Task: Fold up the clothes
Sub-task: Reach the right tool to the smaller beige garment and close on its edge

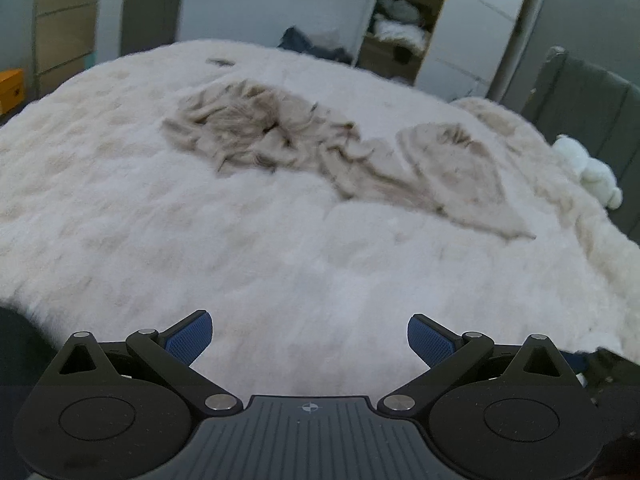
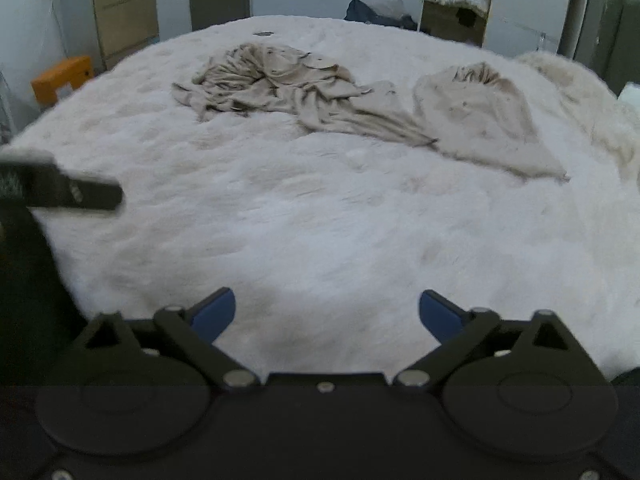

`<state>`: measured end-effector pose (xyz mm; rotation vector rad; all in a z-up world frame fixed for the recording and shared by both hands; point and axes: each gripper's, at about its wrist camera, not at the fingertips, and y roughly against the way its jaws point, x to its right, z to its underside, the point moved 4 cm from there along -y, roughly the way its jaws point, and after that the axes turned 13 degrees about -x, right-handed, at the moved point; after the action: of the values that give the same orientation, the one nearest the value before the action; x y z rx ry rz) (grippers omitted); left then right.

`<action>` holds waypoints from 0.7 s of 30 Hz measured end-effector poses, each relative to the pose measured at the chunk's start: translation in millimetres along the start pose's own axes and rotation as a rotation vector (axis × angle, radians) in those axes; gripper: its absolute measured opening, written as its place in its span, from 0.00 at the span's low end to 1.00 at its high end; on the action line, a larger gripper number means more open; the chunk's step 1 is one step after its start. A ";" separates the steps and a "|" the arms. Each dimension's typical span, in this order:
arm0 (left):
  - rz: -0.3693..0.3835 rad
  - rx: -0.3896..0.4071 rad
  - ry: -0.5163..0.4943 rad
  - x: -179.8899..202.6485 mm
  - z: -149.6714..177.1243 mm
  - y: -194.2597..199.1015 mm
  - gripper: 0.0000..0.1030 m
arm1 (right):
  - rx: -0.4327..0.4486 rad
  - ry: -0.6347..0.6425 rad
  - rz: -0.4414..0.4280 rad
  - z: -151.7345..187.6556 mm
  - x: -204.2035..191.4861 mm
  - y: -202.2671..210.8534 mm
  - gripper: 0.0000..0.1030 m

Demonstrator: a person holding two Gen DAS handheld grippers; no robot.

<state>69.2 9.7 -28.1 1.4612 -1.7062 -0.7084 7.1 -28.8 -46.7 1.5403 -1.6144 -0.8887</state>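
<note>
**Crumpled beige clothes on a fluffy white bed**

Left wrist view: the left gripper [image 1: 310, 338] hangs over a fluffy white bed cover [image 1: 280, 272], its two ribbed blue pads spread apart and gripping nothing. Far across the bed lie two beige garments, blurred: a rumpled garment [image 1: 248, 128] and, just beside it, a flatter garment [image 1: 460, 168].

Right wrist view: the right gripper [image 2: 327, 312] likewise stands spread and empty above the cover. One black bar, blurred, juts in at the left edge.
</note>
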 end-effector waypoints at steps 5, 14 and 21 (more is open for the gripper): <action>0.122 0.161 -0.080 11.5 -48.9 -26.6 1.00 | 0.043 -0.012 0.011 -16.4 25.1 -22.0 0.98; 0.173 0.258 -0.275 11.3 -115.3 -93.0 1.00 | -0.017 -0.007 -0.001 -40.7 32.8 -53.1 0.99; 0.144 0.193 -0.213 -19.5 -132.3 -133.7 1.00 | -0.149 -0.103 0.052 -50.0 39.4 -87.1 0.88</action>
<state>254.2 12.5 -67.3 1.4138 -2.0703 -0.6550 93.0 -72.2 -95.4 1.3634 -1.6138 -1.0499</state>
